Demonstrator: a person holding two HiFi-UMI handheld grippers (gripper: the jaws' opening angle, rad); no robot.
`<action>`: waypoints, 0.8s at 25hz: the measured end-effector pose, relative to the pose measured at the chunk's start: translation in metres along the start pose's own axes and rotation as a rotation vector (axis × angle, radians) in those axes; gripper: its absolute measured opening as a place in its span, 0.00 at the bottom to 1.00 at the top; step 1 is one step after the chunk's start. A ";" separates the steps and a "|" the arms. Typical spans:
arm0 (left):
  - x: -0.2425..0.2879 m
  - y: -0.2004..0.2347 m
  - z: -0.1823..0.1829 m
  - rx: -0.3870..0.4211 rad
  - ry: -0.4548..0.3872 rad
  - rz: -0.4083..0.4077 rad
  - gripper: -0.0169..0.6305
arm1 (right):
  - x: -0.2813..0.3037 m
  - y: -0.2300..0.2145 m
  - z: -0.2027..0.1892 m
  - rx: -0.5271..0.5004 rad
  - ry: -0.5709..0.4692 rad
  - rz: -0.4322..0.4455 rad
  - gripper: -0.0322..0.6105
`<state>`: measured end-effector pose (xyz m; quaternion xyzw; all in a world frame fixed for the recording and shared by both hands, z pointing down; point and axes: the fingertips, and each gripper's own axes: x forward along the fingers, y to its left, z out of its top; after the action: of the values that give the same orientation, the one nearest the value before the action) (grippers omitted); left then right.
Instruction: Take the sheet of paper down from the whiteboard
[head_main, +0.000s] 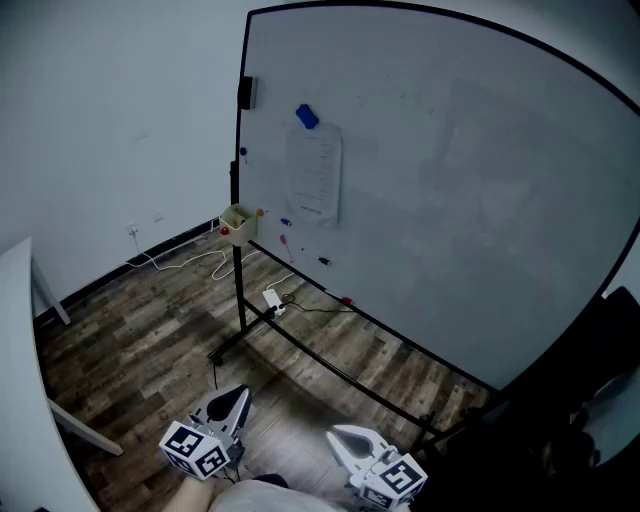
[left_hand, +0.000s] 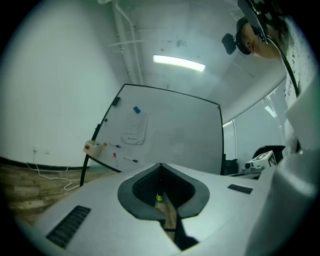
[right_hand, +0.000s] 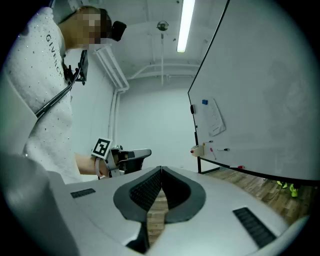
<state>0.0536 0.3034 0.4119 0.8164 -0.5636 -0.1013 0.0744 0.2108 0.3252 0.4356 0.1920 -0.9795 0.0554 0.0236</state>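
Sheet of paper (head_main: 314, 172) hangs on the whiteboard (head_main: 450, 180) under a blue magnet (head_main: 307, 117) | left gripper (head_main: 236, 400) and right gripper (head_main: 345, 438) are low and far off, both squeezed closed on nothing | risk: a hard tug may rip it, because the magnet pins it
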 end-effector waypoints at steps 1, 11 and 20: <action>0.002 -0.002 0.001 0.008 -0.003 -0.002 0.05 | 0.000 -0.002 0.002 -0.001 -0.002 -0.008 0.08; -0.006 -0.008 -0.004 -0.041 -0.025 0.042 0.05 | -0.006 -0.024 0.000 0.070 -0.024 -0.044 0.08; 0.011 0.024 0.000 0.039 -0.041 0.096 0.05 | 0.018 -0.061 0.010 0.031 -0.045 -0.075 0.08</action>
<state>0.0360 0.2848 0.4167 0.7875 -0.6054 -0.1032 0.0516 0.2166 0.2614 0.4325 0.2303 -0.9709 0.0652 0.0006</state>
